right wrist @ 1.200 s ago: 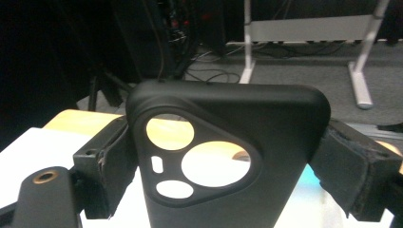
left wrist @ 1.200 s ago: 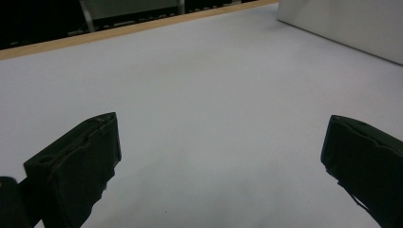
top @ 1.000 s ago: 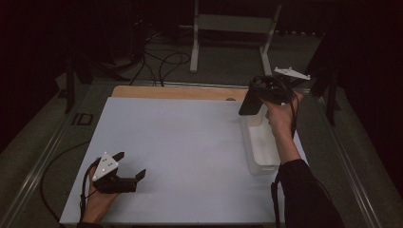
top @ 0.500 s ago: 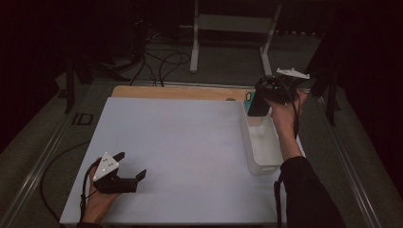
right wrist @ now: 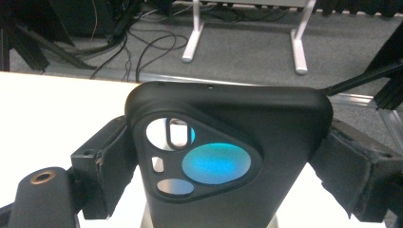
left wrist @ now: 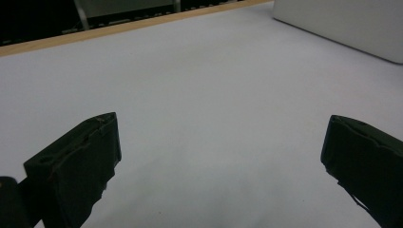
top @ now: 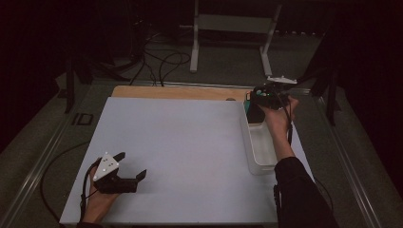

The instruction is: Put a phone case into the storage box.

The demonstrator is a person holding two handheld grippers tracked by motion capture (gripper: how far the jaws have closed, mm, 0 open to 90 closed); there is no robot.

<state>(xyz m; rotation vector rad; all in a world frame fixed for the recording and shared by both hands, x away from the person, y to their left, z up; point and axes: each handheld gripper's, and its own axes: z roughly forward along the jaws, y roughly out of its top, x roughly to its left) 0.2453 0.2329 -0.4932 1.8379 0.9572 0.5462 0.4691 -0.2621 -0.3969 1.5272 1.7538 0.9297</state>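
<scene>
The right hand-held gripper (top: pixel 259 102) is held above the far end of a clear plastic bin (top: pixel 260 149) at the right edge of the bench (top: pixel 190 142), its two jaws closed against the long sides of a black phone case (right wrist: pixel 228 161), which stands upright between them with its camera cut-out facing the lens of the right gripper view. In that view the case is pinched near its upper part and its lower end runs out of frame, so how deep the grip sits cannot be told. The left hand-held gripper (top: pixel 130 166) rests on the near left of the white bench surface, well apart from the bin, jaws spread wide and holding nothing; the left gripper view shows bare bench between them and the bin's pale wall (left wrist: pixel 342 23) far off. The step in hand appears to be carrying the case clear of, or into, the bin. To do it well, the squeeze should be kept even on both sides, since a flexible shell may bow and slip; the case should be kept vertical and moved slowly past the bin's rim. No brand, label or readable writing is visible on the case, the bin or either gripper.
</scene>
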